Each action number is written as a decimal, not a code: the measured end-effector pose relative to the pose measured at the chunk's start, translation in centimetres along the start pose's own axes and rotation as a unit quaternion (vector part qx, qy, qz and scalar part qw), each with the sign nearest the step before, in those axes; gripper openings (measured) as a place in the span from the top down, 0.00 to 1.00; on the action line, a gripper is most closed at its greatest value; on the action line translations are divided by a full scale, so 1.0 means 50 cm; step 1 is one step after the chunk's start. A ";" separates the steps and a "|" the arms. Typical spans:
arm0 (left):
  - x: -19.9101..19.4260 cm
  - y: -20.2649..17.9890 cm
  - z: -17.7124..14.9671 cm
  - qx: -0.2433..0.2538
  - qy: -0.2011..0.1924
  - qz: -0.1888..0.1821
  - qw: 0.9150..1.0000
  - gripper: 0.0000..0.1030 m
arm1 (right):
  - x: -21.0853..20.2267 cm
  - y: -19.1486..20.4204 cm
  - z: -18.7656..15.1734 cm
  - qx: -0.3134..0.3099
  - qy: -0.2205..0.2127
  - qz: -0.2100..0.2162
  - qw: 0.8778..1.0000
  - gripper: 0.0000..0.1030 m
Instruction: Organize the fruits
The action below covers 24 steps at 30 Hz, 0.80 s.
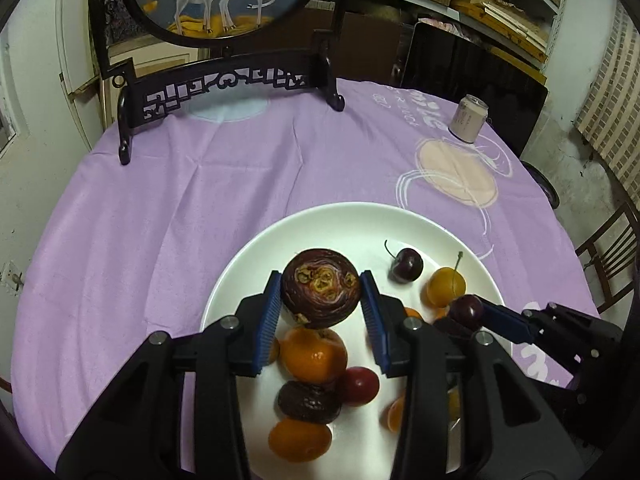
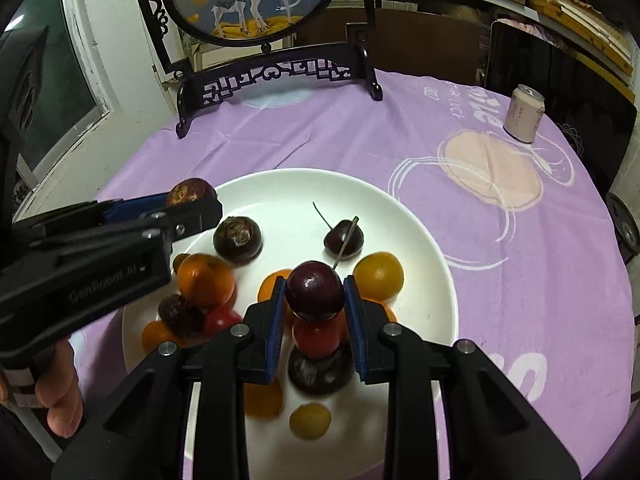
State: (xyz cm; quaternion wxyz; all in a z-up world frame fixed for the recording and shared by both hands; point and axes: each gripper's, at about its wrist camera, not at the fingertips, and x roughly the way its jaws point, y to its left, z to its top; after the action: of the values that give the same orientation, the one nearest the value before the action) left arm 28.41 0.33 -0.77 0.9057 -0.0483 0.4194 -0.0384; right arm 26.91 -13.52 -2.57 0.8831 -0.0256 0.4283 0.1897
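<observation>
A white plate (image 1: 248, 264) on the purple cloth holds several fruits: oranges, dark cherries, yellow fruits and dark wrinkled ones. My left gripper (image 1: 320, 284) is shut on a dark purple mangosteen (image 1: 320, 288) and holds it above the plate; it shows in the right wrist view (image 2: 190, 192) at the left. My right gripper (image 2: 315, 292) is shut on a dark red cherry (image 2: 315, 290) above the plate (image 2: 400, 216); in the left wrist view this cherry (image 1: 466, 310) is at the right. A stemmed cherry (image 1: 406, 264) and a yellow fruit (image 1: 445, 286) lie on the plate.
A black carved stand with a round deer picture (image 1: 224, 80) stands at the table's far side. A pale drink can (image 1: 468, 118) stands at the far right. A dark chair (image 1: 612, 264) is beyond the table's right edge.
</observation>
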 end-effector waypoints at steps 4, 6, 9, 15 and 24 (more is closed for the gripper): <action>0.012 -0.008 -0.005 0.005 0.007 -0.001 1.000 0.61 | 0.015 -0.003 0.004 0.001 0.001 0.000 1.000 0.72; 0.018 -0.012 -0.010 0.008 0.013 0.001 1.000 0.61 | 0.025 -0.005 0.001 -0.001 0.008 -0.007 1.000 0.72; 0.018 -0.015 -0.016 0.010 0.013 0.004 1.000 0.59 | 0.028 -0.002 -0.004 -0.010 0.008 -0.019 1.000 0.72; -0.042 -0.014 -0.029 0.018 -0.035 0.017 0.999 0.20 | -0.014 0.006 -0.025 -0.019 -0.026 -0.049 0.998 0.36; -0.163 -0.017 -0.118 0.022 -0.076 0.022 0.997 0.04 | -0.128 0.040 -0.098 -0.026 -0.058 -0.041 0.997 0.09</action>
State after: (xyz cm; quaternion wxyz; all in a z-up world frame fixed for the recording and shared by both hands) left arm 18.61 0.07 1.72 0.9365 -0.0220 0.3491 -0.0243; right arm 18.92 -14.67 -0.53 0.9125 -0.0551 0.3701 0.1655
